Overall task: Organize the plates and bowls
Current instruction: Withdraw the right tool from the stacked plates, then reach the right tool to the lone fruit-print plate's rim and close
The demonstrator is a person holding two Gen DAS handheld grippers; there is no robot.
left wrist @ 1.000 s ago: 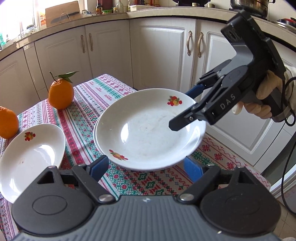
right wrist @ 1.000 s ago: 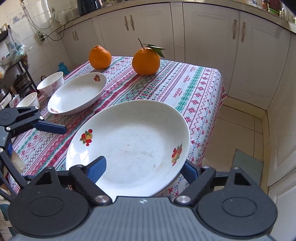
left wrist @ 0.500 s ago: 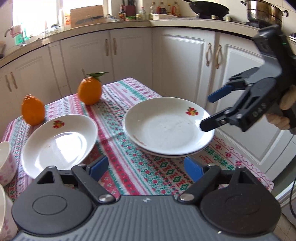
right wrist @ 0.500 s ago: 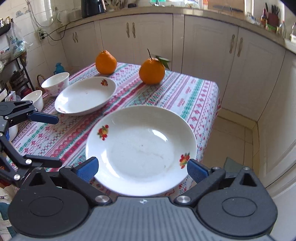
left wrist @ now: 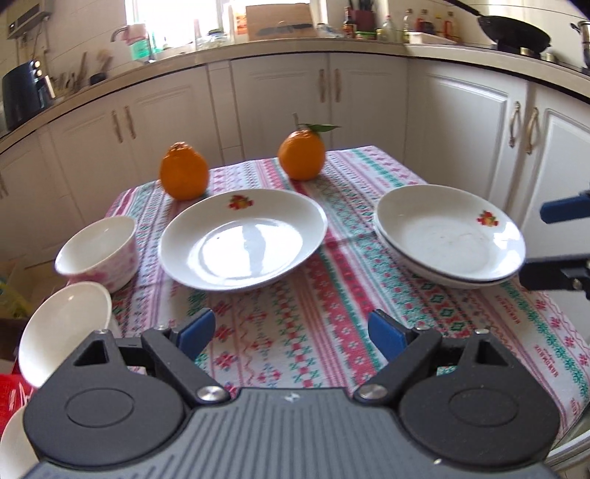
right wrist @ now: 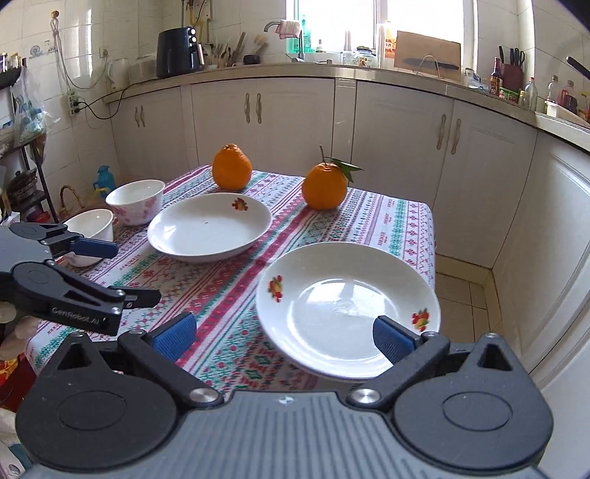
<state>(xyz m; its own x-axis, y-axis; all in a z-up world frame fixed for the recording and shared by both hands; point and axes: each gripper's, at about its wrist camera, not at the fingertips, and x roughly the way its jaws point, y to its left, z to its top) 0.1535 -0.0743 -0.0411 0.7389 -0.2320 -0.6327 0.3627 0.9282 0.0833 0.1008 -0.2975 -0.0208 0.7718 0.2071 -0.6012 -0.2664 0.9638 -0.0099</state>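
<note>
Two glossy round plates (left wrist: 450,235) stacked on woven tablecloth (left wrist: 295,331).

Bright daylight from window (right wrist: 372,25), glare on plate (left wrist: 250,239), fisheye-bent edges, slight motion blur

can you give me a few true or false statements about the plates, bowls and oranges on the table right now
1. Two oranges sit on the tablecloth. True.
2. The stacked plates lie between the oranges. False: they sit near the table's right edge, closer to the camera.
3. The single plate holds an orange. False: it is empty.
4. The right hand-held gripper grips nothing. True.
5. The pink-patterned bowl is stacked on the single plate. False: it stands beside it.
</note>
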